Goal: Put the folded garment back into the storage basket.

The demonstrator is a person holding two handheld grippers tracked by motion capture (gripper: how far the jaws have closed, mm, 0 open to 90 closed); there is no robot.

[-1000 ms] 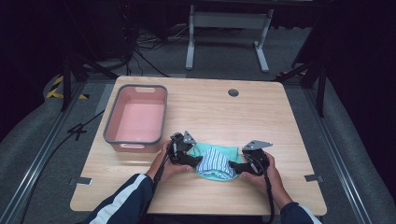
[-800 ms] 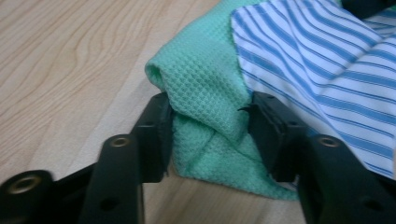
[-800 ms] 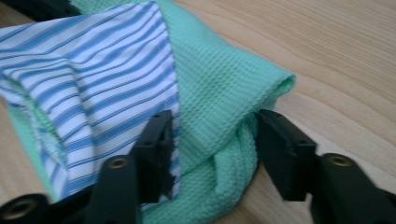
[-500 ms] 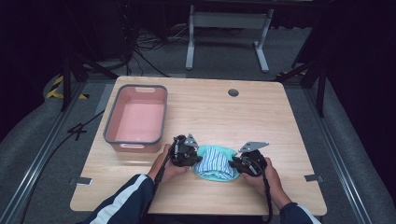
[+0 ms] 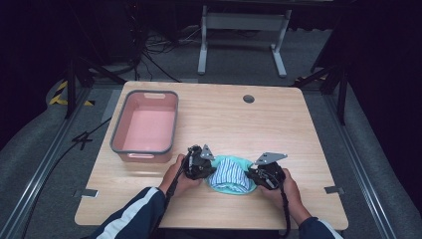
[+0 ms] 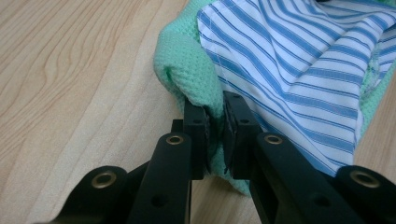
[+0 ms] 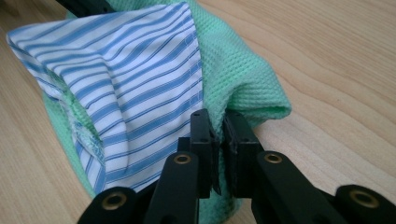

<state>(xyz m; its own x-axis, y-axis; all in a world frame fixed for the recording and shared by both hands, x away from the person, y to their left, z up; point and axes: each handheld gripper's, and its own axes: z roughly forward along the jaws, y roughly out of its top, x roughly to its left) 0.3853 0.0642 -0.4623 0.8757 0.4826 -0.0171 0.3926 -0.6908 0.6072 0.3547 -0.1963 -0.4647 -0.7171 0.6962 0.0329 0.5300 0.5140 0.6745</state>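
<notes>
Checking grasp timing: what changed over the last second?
Both grippers' fingers have just been closing: the left gripper and the right gripper now pinch opposite edges of the green cloth, striped cloth on top. The hands edged inward. The pink bin stayed put.

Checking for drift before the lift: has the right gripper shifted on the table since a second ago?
Yes. The right gripper slid slightly left, toward the pink bin, and its jaws have just closed on the green cloth.

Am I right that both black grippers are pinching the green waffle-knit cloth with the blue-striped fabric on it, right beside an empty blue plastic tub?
Not quite: the plastic tub is pink with a grey rim, not blue, as the high view shows. The rest holds: the left gripper and right gripper both pinch the green waffle-knit cloth carrying the blue-striped fabric.
</notes>
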